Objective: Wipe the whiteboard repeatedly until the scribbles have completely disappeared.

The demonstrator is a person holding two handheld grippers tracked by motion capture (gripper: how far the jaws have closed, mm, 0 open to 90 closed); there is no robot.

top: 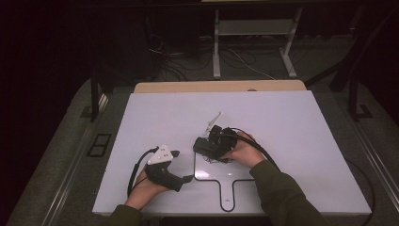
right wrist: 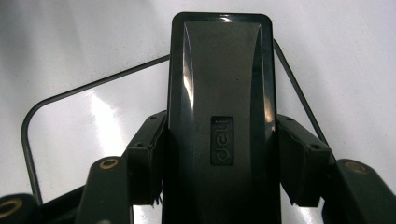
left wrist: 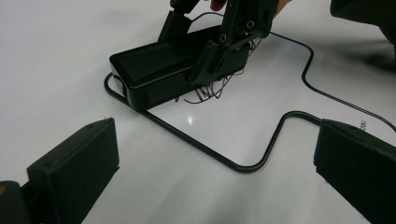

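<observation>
The right hand-held gripper point(top: 203, 147) is clamped on a glossy black rectangular plastic eraser block point(right wrist: 219, 116), its two jaws pressing the long sides, as the right gripper view shows. The block rests on a small white paddle-shaped board with a thin black rim and a short handle point(top: 226, 181), which lies flat on the white desk point(top: 291, 141). In the left gripper view, the block point(left wrist: 154, 65) sits near one corner of the board point(left wrist: 243, 121), beside dark scribbled pen marks point(left wrist: 210, 91) on its surface.

The left hand-held gripper point(top: 181, 165) rests on the desk just left of the board, its jaws spread wide with nothing between them. They point toward the block and the board's handle.
</observation>
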